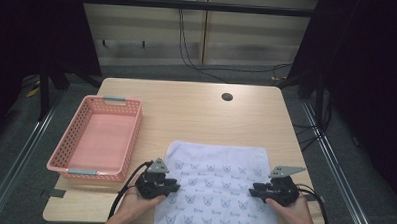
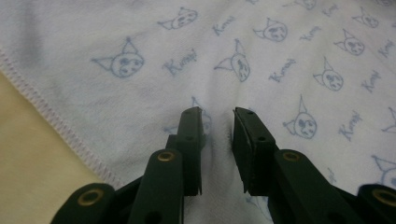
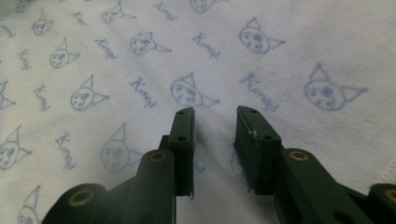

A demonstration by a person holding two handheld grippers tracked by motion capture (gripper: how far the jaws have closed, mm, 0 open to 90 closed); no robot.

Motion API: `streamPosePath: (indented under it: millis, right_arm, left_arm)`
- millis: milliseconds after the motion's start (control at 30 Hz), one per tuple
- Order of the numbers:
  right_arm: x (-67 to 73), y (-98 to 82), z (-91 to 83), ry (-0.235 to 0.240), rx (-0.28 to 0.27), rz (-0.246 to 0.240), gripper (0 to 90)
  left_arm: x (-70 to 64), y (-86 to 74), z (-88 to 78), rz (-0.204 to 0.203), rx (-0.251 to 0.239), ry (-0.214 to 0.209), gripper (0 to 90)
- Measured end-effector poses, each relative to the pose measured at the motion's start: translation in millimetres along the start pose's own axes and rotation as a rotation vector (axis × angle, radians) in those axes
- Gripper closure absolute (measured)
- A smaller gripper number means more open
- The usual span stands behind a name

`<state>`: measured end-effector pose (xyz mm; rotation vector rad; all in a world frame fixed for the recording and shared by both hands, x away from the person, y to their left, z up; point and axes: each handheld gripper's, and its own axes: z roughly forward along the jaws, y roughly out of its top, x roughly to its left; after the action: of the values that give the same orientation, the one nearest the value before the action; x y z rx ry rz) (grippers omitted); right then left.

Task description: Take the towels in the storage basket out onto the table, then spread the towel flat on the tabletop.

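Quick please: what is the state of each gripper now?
Left gripper: jaws apart, over the towel, holding nothing.
Right gripper: jaws apart, over the towel, holding nothing.

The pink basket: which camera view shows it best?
The high view: the pink basket sits whole on the table's left side, its inside visible. The left and right gripper views look along their jaws at the printed towel instead.
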<state>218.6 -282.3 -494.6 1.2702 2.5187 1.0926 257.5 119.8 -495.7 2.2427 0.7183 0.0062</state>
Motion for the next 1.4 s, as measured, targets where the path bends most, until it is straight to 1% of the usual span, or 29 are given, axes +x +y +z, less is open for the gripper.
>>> streamPosePath:
  millis: [67,100,133,167,233,267,300,333,367,467,500,533,567,633,667,700,733,867,933,967,1000,1033,1100,1167,1200,1233,1333,1367,1400]
  right_arm:
    - [4.7,-4.4,-4.0,0.009,0.012,0.006,67.0]
    - [4.7,-4.4,-4.0,0.009,0.012,0.006,67.0]
    - [5.5,-5.4,-5.5,0.027,0.015,0.012,62.0]
    - [5.3,-5.2,-5.6,0.032,0.012,0.012,59.8]
    - [4.5,-3.9,-5.7,0.025,0.003,0.007,57.5]
    - [1.9,-1.3,-6.4,0.006,-0.011,0.000,55.8]
    - [-11.4,6.9,-9.3,-0.024,-0.085,0.019,53.3]
    - [-17.5,10.1,-10.2,-0.029,-0.111,0.022,52.8]
    - [-17.5,10.1,-10.2,-0.029,-0.111,0.022,52.8]
    - [-43.6,22.8,-8.8,-0.078,-0.175,0.052,49.3]
    - [-50.3,26.3,-6.7,-0.091,-0.171,0.060,49.1]
    - [-58.0,30.1,-3.1,-0.133,-0.169,0.052,47.8]
    - [-63.7,32.1,-0.7,-0.135,-0.169,0.059,47.7]
    - [-74.9,37.0,5.2,-0.147,-0.170,0.080,46.5]
    - [-85.0,42.6,13.1,-0.165,-0.162,0.084,45.9]
    - [-87.5,44.2,15.5,-0.173,-0.156,0.090,45.3]
    - [-91.1,45.9,18.9,-0.174,-0.153,0.087,44.4]
    - [-95.8,48.1,28.5,-0.185,-0.135,0.081,44.2]
    - [-92.1,46.3,31.9,-0.197,-0.116,0.057,45.7]
    - [-91.2,46.3,31.7,-0.195,-0.113,0.054,49.8]
    - [-89.6,44.6,29.8,-0.190,-0.111,0.050,59.6]
    - [-88.9,43.3,29.4,-0.184,-0.118,0.047,64.4]
    - [-88.6,42.3,28.5,-0.186,-0.117,0.046,68.0]
    - [-89.1,40.5,26.2,-0.177,-0.112,0.056,77.1]
    - [-89.0,39.4,25.6,-0.173,-0.114,0.059,79.5]
    - [-88.5,38.1,24.8,-0.167,-0.119,0.063,81.8]
    - [-87.2,35.9,22.8,-0.166,-0.116,0.067,83.5]
    - [-87.4,35.7,22.5,-0.158,-0.113,0.062,83.9]
    - [-87.5,35.9,22.5,-0.157,-0.112,0.062,84.0]
  left_arm:
    - [-8.4,-4.4,-4.0,-0.008,0.018,-0.031,68.8]
    - [-8.4,-4.4,-4.0,-0.008,0.018,-0.031,66.5]
    - [-12.5,-6.6,-7.5,0.014,0.039,-0.057,64.5]
    - [-12.4,-6.7,-8.1,0.010,0.037,-0.063,62.7]
    - [-11.4,-5.7,-8.0,0.006,0.030,-0.051,60.7]
    - [-8.8,-1.9,-8.2,0.009,0.027,-0.024,60.7]
    - [-5.3,1.9,-9.2,-0.003,0.010,-0.004,58.9]
    - [1.9,9.5,-11.5,-0.031,-0.037,0.032,57.7]
    - [1.9,9.5,-11.5,-0.031,-0.037,0.032,57.5]
    - [17.1,19.2,-12.1,-0.067,-0.077,0.073,54.3]
    - [23.4,21.6,-10.7,-0.058,-0.082,0.102,54.3]
    - [27.1,23.2,-9.3,-0.059,-0.085,0.118,52.9]
    - [31.4,24.5,-7.4,-0.073,-0.091,0.123,52.3]
    - [42.6,29.9,-0.4,-0.135,-0.070,0.117,50.8]
    - [45.9,31.4,1.0,-0.124,-0.075,0.134,50.2]
    - [45.9,31.4,1.0,-0.124,-0.075,0.134,50.2]
    - [50.7,32.4,2.9,-0.148,-0.086,0.132,49.8]
    - [53.3,32.8,2.2,-0.142,-0.088,0.146,47.4]
    - [55.4,31.9,1.4,-0.148,-0.087,0.153,45.5]
    - [55.5,31.7,0.7,-0.157,-0.098,0.160,45.4]
    - [57.0,31.4,0.0,-0.160,-0.101,0.163,44.4]
    - [57.0,31.4,0.0,-0.160,-0.101,0.163,43.0]
    - [58.8,31.3,1.7,-0.167,-0.087,0.179,42.4]
    - [57.9,31.8,3.9,-0.164,-0.077,0.183,42.2]
    - [56.3,32.2,5.6,-0.158,-0.069,0.208,42.2]
    - [56.5,32.5,6.4,-0.165,-0.064,0.195,41.3]
    - [57.0,33.6,8.3,-0.166,-0.069,0.209,40.4]
    - [60.9,34.5,9.1,-0.197,-0.067,0.212,39.8]
    - [61.9,35.5,9.6,-0.207,-0.068,0.236,39.6]
